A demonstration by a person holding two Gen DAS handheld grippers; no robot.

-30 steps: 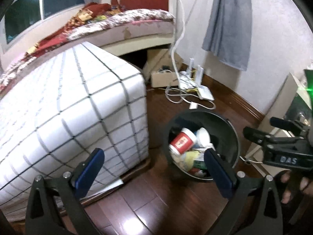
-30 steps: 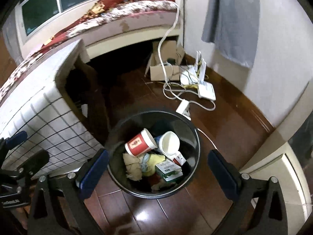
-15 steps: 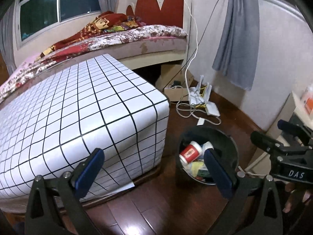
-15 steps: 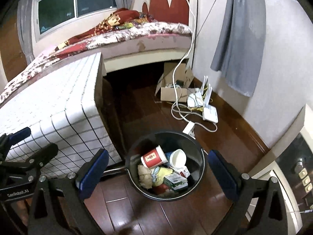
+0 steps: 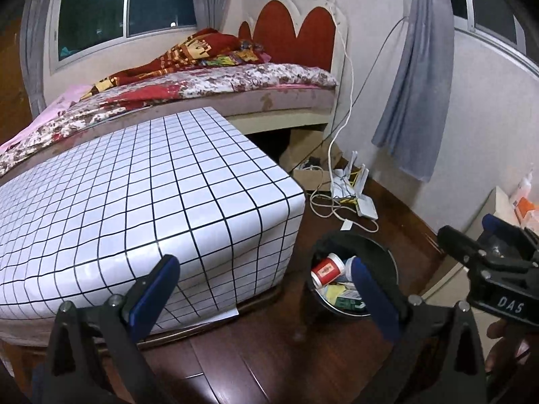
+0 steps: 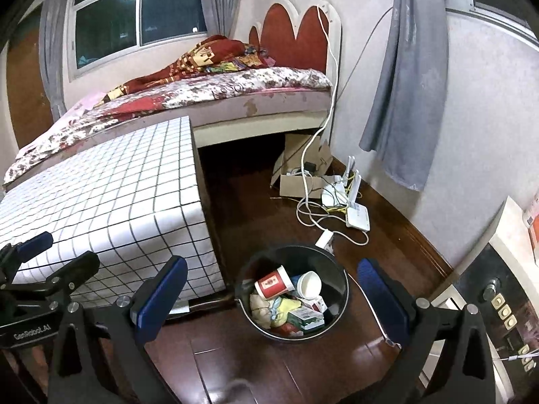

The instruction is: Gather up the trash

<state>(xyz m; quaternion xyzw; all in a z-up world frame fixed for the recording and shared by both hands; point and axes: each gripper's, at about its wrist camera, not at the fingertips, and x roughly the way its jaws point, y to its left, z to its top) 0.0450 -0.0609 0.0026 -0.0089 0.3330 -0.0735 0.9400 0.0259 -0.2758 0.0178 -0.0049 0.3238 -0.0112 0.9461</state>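
A black round bin (image 6: 340, 279) stands on the dark wood floor, holding a red paper cup (image 6: 272, 282), a white cup (image 6: 310, 284), a green-and-white box (image 6: 305, 318) and crumpled wrappers. It also shows in the left wrist view (image 5: 390, 262), partly behind a finger. My right gripper (image 6: 269, 299) is open and empty, high above the bin. My left gripper (image 5: 259, 299) is open and empty, above the floor between the bin and the checked table (image 5: 134, 202). The right gripper also shows at the right of the left wrist view (image 5: 488, 269).
A low table with a white checked cloth (image 6: 101, 202) stands left of the bin. A bed (image 6: 219, 91) lies behind it. A cardboard box (image 6: 299, 175), white routers (image 6: 353, 208) and cables lie by the wall. A cabinet (image 6: 498, 289) stands at the right.
Both grippers have risen and drawn back from the bin, which now looks smaller and lower. More of the table top and bed is in view. Both stay open.
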